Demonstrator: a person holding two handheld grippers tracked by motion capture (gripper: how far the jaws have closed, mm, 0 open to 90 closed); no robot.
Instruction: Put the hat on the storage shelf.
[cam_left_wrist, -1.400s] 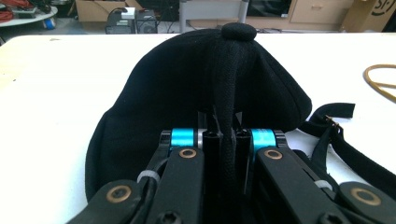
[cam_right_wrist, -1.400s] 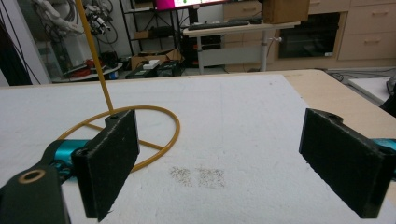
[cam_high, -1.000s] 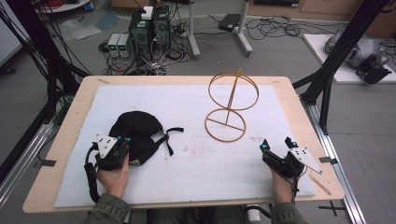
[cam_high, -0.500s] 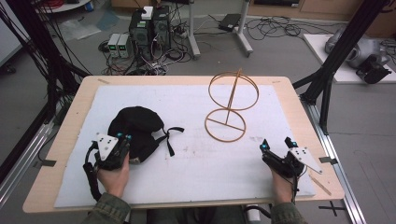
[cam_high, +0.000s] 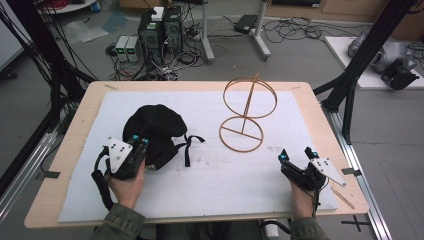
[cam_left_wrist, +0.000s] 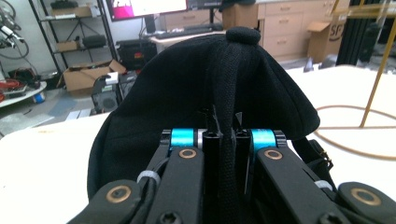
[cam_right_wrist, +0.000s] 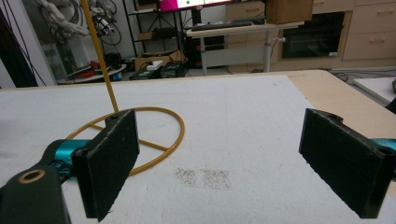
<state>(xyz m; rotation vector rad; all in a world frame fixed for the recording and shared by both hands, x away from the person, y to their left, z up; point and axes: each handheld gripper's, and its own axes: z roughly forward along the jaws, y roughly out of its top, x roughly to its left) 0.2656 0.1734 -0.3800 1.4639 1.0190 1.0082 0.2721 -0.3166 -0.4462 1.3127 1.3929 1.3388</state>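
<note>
Two hands low, left hand-held gripper (cam_high: 138, 143) pinching black cap (cam_high: 154, 127), right hand-held gripper (cam_high: 296, 153) spread.

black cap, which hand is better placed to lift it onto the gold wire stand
Left. The left gripper is shut on the black cap; the right gripper sits open, apart from it, near the gold wire stand.

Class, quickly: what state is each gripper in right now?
Left gripper: shut on the black cap.
Right gripper: open, holding nothing.

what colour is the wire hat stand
Golden yellow; the wire hat stand shows best in the high view.
</note>
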